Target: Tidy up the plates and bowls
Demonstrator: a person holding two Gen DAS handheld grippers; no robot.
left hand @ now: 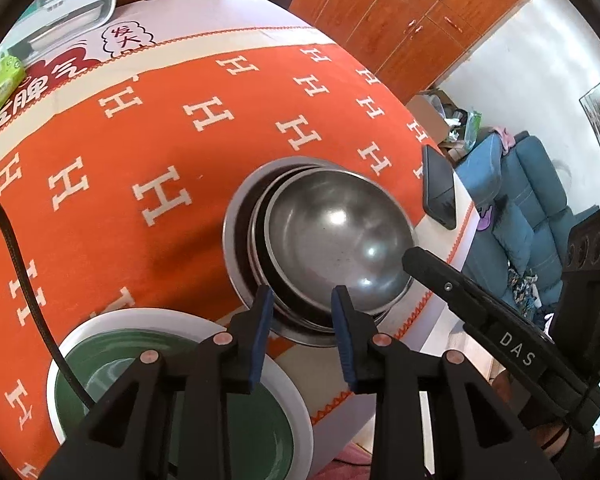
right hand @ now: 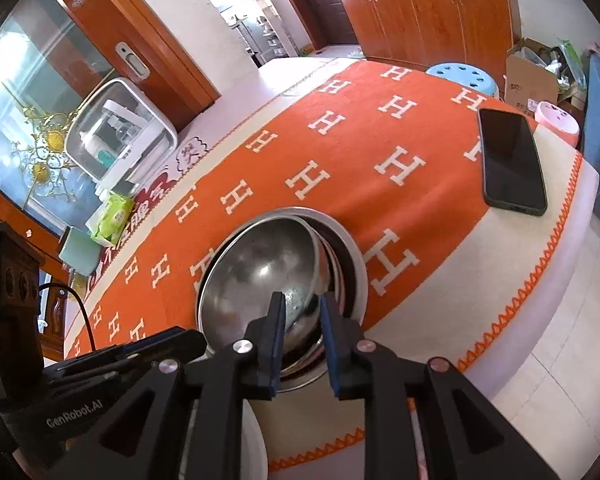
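Observation:
A stack of nested steel bowls (left hand: 332,236) sits on the orange table cloth near the table's front edge; the top bowl lies tilted inside the others. My left gripper (left hand: 302,304) is open just above the stack's near rim, holding nothing. A green plate on a white plate (left hand: 188,396) lies below my left gripper. In the right wrist view the same stack (right hand: 268,276) is just ahead; my right gripper (right hand: 302,312) is open with its jaws on either side of the top bowl's near rim. The right gripper's finger also shows in the left wrist view (left hand: 460,284).
A black phone (right hand: 512,160) lies near the table's right edge; it also shows in the left wrist view (left hand: 440,188). A green tissue pack (right hand: 114,214) and a white appliance (right hand: 120,132) stand at the far left. A blue stool (right hand: 462,76) and a blue sofa (left hand: 532,200) stand beyond the table.

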